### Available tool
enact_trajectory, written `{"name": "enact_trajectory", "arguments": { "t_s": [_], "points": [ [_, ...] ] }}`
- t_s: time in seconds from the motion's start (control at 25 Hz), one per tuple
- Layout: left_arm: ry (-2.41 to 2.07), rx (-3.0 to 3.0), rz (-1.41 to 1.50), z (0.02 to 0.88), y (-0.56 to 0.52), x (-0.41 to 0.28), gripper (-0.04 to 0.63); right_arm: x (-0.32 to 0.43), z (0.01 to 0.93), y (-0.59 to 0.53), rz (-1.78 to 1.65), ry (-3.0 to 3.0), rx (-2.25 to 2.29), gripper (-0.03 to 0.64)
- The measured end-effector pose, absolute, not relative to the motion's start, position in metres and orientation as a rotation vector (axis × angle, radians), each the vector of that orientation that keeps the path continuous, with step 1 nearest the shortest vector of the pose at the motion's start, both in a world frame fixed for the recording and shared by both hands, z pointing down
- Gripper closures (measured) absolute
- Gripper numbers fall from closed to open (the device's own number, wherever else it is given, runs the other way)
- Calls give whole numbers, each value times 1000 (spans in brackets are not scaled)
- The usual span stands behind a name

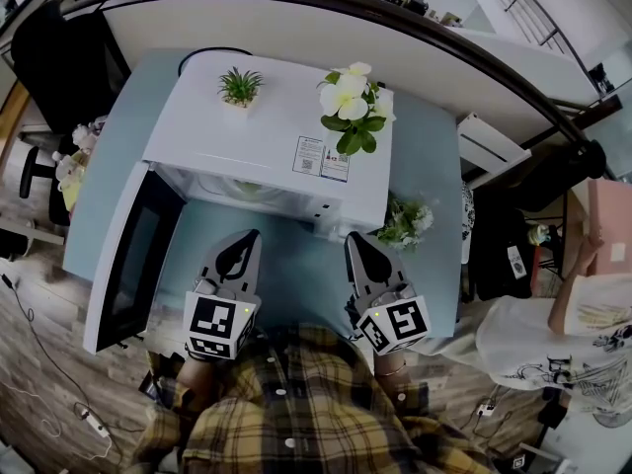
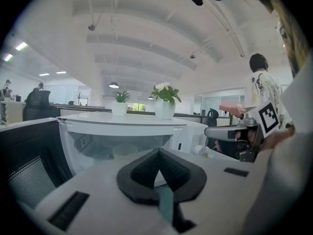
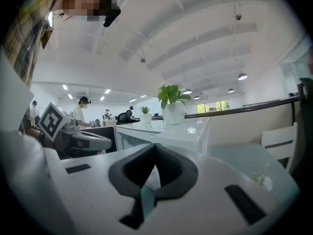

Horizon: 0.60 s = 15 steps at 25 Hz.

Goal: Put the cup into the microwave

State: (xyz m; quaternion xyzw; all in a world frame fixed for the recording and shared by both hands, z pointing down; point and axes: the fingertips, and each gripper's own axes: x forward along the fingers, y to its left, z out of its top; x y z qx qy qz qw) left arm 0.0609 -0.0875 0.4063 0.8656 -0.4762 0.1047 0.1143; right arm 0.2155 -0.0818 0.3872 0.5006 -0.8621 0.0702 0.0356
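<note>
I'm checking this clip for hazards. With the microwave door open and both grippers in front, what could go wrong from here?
1. The open door stands beside the left gripper; a hard push shut might shake the microwave and tip the green plant and the white flowers on top.
2. The right gripper sits close to the small flowering plant on the table; a sideways move could knock it over.

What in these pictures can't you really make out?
Inside of the microwave: in the head view its own top hides most of it; the left gripper view shows only a pale, blurry shape there, cup or not unclear.
Stickers on the microwave's top: print too small, head view.
Table, near edge: covered by the person's plaid shirt, head view.
</note>
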Motion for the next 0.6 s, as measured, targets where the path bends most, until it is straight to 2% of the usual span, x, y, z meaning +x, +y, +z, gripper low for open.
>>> {"name": "enact_trajectory", "arguments": {
  "t_s": [0.6],
  "points": [
    [-1398, 2543, 316, 405, -83, 60, 606, 214, 390, -78, 237, -2655, 1547, 614]
  ]
}}
